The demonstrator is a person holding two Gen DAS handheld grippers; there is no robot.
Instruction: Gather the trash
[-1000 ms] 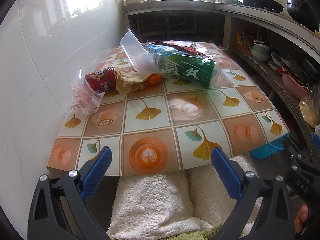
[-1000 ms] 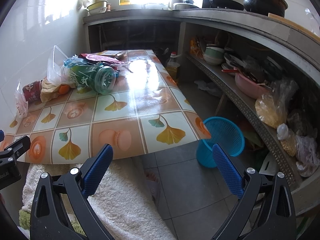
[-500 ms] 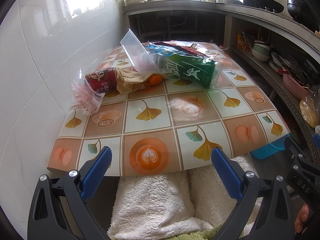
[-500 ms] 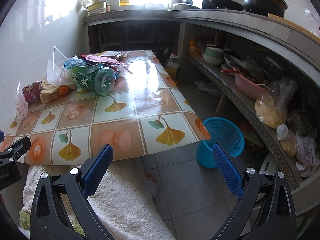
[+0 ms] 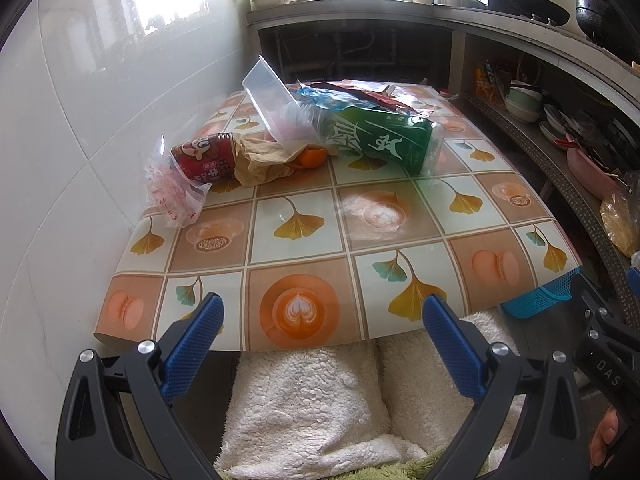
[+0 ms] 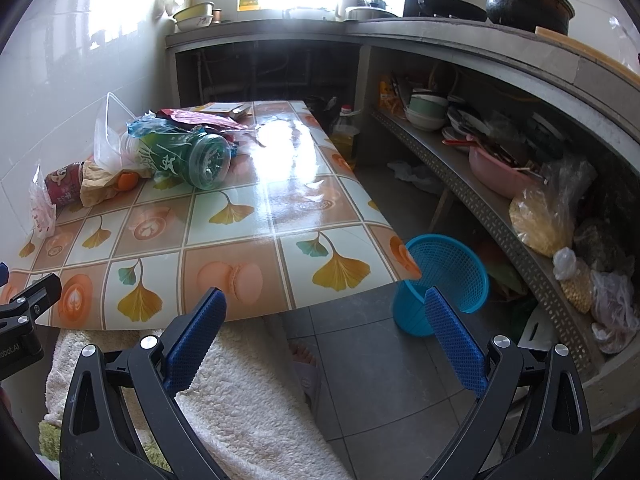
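Table (image 5: 400, 240): tiled-pattern top, pushed against the wall on its left side; the near half is bare, giving open room to reach in from the front edge
Trash pile: all of it lies at the far left of the table, well ahead of both grippers
Basket (image 6: 444, 276): blue, on the floor just past the table's near right corner; judged the likely place for the trash
Bottle (image 5: 380, 140): green label, on its side, long axis running from far left to near right, base end toward the open tabletop
Plastic box (image 5: 276, 108): clear, tilted up against the bottle
Can (image 5: 204, 156): red, on its side beside the wall, touching crumpled brown paper (image 5: 260, 160)
Small bag (image 5: 172, 196): clear with red print, nearest piece to the front edge
Left gripper (image 5: 320, 320): fingers spread wide, holding nothing, low at the front edge; judged the nearer one to the pile
Right gripper (image 6: 324, 312): fingers spread wide, holding nothing, off the table's right front corner, near the basket
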